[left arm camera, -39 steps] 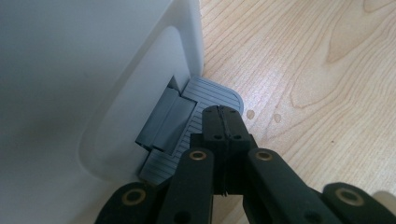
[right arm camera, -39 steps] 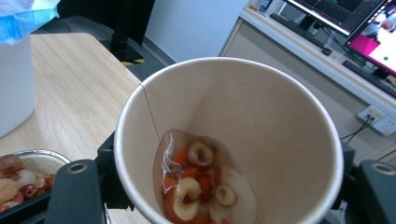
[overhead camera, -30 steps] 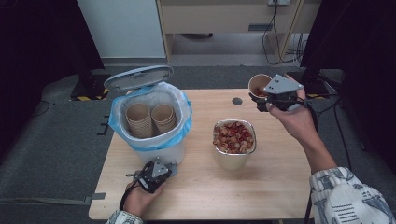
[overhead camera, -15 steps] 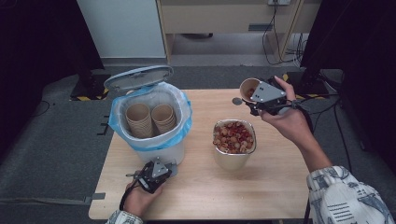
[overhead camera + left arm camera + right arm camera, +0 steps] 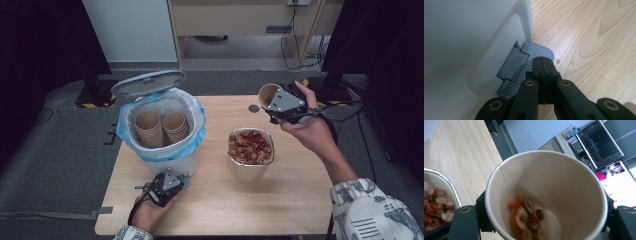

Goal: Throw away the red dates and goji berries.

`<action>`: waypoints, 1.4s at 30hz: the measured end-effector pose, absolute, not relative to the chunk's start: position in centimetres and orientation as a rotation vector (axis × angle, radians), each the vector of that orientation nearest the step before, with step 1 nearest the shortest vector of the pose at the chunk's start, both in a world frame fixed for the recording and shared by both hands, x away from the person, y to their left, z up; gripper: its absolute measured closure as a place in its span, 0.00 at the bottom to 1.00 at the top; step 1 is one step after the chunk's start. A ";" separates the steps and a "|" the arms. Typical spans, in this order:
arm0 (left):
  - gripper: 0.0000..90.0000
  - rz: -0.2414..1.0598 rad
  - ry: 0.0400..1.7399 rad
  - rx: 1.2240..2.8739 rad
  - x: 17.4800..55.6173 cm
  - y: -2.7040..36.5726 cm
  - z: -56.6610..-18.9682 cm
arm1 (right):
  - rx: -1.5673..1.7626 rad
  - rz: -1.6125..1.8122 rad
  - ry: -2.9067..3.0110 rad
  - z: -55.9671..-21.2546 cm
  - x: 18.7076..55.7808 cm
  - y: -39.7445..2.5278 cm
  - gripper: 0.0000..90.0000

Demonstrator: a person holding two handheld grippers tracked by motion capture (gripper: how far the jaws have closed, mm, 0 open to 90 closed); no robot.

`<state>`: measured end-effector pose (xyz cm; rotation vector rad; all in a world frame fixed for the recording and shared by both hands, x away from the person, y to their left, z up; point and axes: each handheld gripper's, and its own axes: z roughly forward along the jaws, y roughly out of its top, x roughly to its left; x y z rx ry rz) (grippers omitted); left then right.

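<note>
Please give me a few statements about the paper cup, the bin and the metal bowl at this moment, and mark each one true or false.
1. The right gripper holds a paper cup with sliced fruit pieces in its bottom. True.
2. The pedal bin has its lid shut. False: the lid is raised, and stacked paper cups stand inside.
3. The left gripper, its fingers closed together, rests on the grey pedal at the foot of the bin. True.
4. The metal bowl on the table is empty. False: it holds reddish fruit pieces.
5. The held cup is over the bin. False: it is tilted above the table beyond the bowl.
</note>
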<state>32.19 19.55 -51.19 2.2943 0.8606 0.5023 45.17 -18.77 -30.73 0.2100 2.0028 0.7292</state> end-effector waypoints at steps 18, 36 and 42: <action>1.00 0.501 0.864 2.290 32.2 19.5 -51.2 | 0.067 0.570 1.945 -30.5 44.7 -18.8 0.31; 1.00 0.501 0.864 2.290 32.2 19.5 -51.2 | -0.005 0.511 1.906 -30.5 44.4 -18.6 0.31; 1.00 0.500 0.864 2.289 32.2 19.5 -51.2 | -0.043 0.479 1.896 -30.7 44.2 -18.3 0.31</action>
